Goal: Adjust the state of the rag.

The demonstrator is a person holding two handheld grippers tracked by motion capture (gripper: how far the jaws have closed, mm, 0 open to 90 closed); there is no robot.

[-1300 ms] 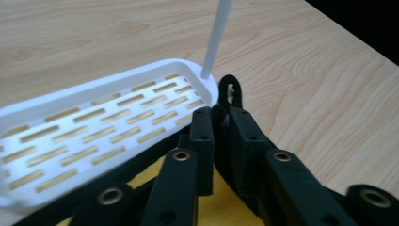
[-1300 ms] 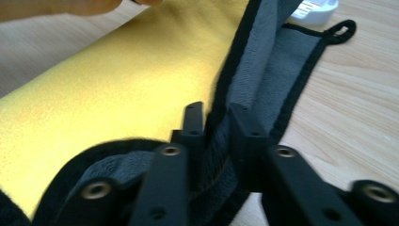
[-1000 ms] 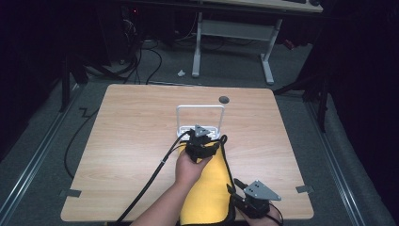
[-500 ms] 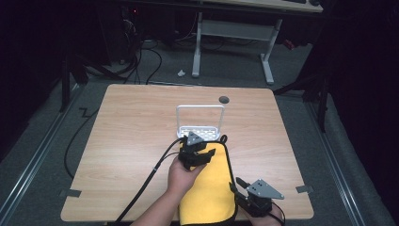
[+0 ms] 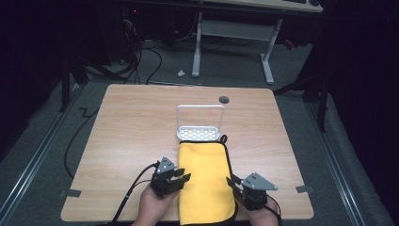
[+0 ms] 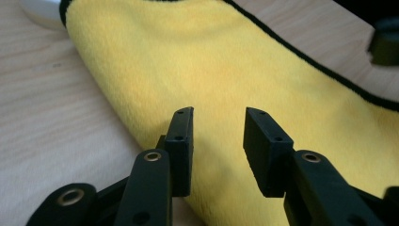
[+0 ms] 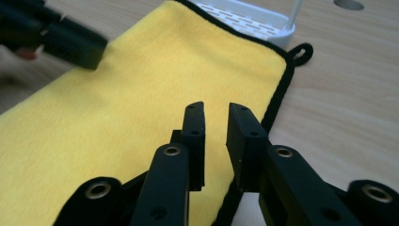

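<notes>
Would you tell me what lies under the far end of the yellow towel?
The yellow towel overlaps the near edge of the white rack; its perforated base shows beyond. The rest lies on the wooden table. Anything beneath the cloth is covered.

White rack point(image 5: 199, 123), wooden table point(image 5: 127, 136), floor cables point(image 5: 155, 56)

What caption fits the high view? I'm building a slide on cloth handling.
Two hand-held grippers, left gripper and right gripper, flank a folded yellow towel below a white rack on a wooden table.
</notes>
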